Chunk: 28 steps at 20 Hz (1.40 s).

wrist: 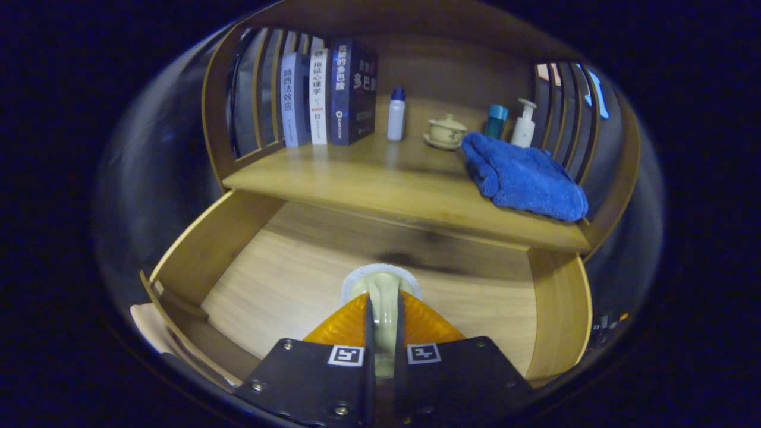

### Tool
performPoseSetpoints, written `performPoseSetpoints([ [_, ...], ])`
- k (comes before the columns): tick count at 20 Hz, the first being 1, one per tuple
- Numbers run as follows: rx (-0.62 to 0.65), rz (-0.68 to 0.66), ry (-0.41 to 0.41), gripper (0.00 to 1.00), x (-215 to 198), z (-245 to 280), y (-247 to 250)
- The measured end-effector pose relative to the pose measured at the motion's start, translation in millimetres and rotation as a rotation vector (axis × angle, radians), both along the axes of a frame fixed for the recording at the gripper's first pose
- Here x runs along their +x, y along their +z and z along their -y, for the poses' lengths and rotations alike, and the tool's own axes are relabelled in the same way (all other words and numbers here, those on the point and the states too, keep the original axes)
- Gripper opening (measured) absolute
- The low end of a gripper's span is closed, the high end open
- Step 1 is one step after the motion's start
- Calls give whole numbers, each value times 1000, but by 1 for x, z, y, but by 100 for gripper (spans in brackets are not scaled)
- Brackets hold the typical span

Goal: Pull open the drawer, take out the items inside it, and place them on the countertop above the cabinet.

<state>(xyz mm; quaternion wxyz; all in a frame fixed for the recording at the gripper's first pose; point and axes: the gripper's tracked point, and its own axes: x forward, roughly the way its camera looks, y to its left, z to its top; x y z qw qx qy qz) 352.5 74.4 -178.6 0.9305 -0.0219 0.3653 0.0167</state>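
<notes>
The wooden drawer [553, 309] stands pulled open below me, and its floor [285, 279] shows bare wood. My gripper [383, 309] hovers over the drawer's front half, shut on a pale cream item with a round white rim [381, 279]. The item sticks out just past the fingertips, and I cannot tell what it is. Beyond the fingers, the cabinet's countertop [357, 184] runs across above the drawer.
On the countertop stand three upright books [327, 95] at the back left, a white bottle with a blue cap [396, 114], a lidded tea cup on a saucer [446, 132], a teal bottle [496, 120] and a pump bottle [524, 123]. A crumpled blue towel [523, 177] lies at the right. Slatted side rails [559, 113] close both ends.
</notes>
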Motion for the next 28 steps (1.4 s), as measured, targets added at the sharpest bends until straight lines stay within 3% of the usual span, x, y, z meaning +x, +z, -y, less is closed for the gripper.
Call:
performPoseSetpoints([
  [6, 2, 138, 21, 12, 14, -5, 53],
  [13, 6, 225, -30, 12, 49, 7, 92],
  [21, -62, 267, -105, 13, 105, 22, 93],
  [28, -39, 258, -173, 12, 134, 23, 80],
])
